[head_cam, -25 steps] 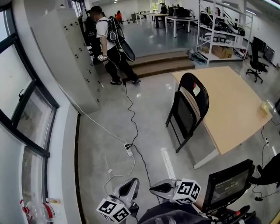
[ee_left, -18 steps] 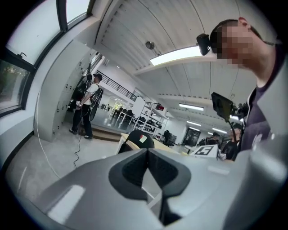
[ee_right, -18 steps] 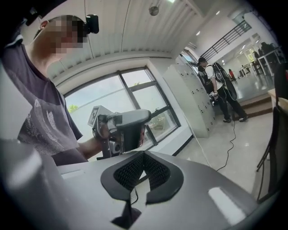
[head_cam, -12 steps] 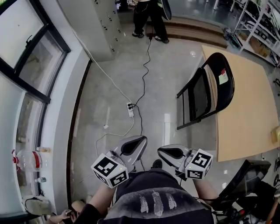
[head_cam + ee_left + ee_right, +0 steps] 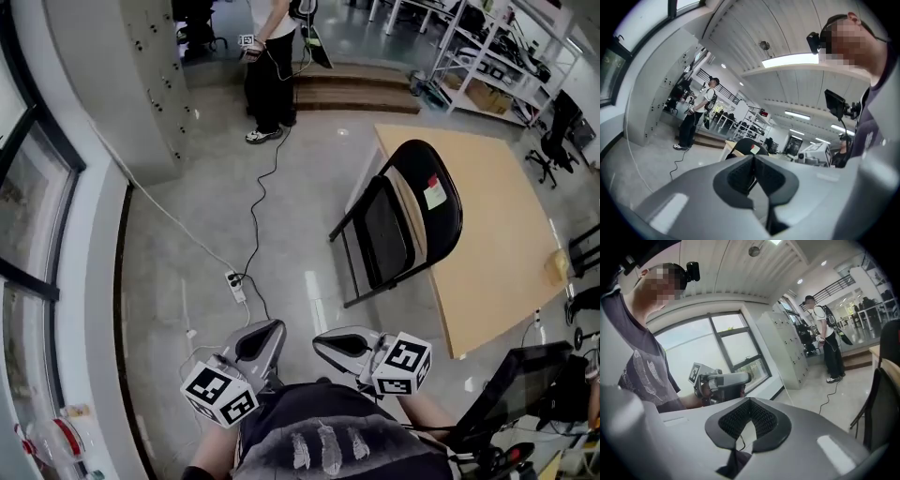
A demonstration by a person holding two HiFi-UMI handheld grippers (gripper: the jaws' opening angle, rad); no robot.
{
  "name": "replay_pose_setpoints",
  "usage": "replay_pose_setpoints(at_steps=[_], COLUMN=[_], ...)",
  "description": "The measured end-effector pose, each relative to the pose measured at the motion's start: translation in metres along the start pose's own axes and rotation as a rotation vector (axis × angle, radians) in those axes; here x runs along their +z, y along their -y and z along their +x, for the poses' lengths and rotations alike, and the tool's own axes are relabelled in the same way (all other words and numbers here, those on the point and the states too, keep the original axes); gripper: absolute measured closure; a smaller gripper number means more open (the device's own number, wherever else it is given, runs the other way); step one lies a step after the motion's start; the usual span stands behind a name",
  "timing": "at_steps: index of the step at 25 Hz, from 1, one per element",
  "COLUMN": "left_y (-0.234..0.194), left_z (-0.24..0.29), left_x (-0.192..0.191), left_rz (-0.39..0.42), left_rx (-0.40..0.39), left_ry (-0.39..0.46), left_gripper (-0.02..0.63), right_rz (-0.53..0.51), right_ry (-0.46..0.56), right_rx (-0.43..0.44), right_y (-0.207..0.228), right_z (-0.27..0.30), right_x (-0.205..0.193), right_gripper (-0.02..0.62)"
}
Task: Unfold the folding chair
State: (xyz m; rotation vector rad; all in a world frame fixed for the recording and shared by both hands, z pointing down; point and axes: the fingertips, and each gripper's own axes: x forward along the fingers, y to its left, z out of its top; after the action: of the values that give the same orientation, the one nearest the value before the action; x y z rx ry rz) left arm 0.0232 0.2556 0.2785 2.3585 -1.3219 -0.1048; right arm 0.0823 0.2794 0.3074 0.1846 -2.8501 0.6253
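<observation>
The black folding chair [image 5: 405, 225] stands folded and leans against the edge of the wooden table [image 5: 511, 234]. It has a small label on its backrest. Both grippers are held low in front of the person's body, well short of the chair. My left gripper [image 5: 270, 330] is shut with nothing in it. My right gripper [image 5: 324, 343] is likewise shut and empty. In the left gripper view the chair [image 5: 749, 146] shows just over the left gripper [image 5: 753, 160]. In the right gripper view the chair [image 5: 882, 404] is at the right edge, beyond the right gripper [image 5: 750, 403].
A power strip [image 5: 234, 284] and its cable lie on the grey floor between me and the chair. A person [image 5: 272, 66] stands near wooden steps [image 5: 354, 90]. Grey lockers [image 5: 131, 66] and a window wall run along the left. A screen on a stand [image 5: 523, 384] is at lower right.
Both grippers have travelled across the floor with the person, and the head view has swung. The chair still leans folded against the table. The jaws stayed shut.
</observation>
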Motion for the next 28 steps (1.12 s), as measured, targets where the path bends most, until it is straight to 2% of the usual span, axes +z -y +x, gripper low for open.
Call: replay_pose_setpoints(at_steps=[3, 7, 11, 15, 18, 23, 28], left_y=[-0.025, -0.056, -0.083, -0.088, -0.086, -0.080, -0.062], left_z=[0.017, 0.030, 0.041, 0.058, 0.071, 0.093, 0.146], left_x=[0.026, 0.045, 0.051, 0.051, 0.051, 0.052, 0.053], left_rz=[0.026, 0.065, 0.068, 0.049, 0.048, 0.069, 0.098], left_rx=[-0.095, -0.230, -0.305, -0.357, -0.375, -0.348, -0.313], left_ry=[-0.008, -0.071, -0.124, -0.143, -0.161, -0.196, -0.227], left_gripper=[0.604, 0.604, 0.604, 0.604, 0.604, 0.604, 0.604], right_rz=[0.007, 0.035, 0.042, 0.079, 0.086, 0.130, 0.087], right_ry=[0.007, 0.041, 0.040, 0.049, 0.058, 0.069, 0.086], right_rx=[-0.074, -0.187, -0.283, -0.360, -0.384, -0.370, -0.365], right_y=[0.019, 0.036, 0.043, 0.060, 0.072, 0.096, 0.139], right_z=[0.027, 0.061, 0.078, 0.073, 0.067, 0.056, 0.016], right_x=[0.023, 0.037, 0.041, 0.043, 0.047, 0.042, 0.057], right_gripper=[0.595, 0.595, 0.595, 0.595, 0.595, 0.595, 0.595])
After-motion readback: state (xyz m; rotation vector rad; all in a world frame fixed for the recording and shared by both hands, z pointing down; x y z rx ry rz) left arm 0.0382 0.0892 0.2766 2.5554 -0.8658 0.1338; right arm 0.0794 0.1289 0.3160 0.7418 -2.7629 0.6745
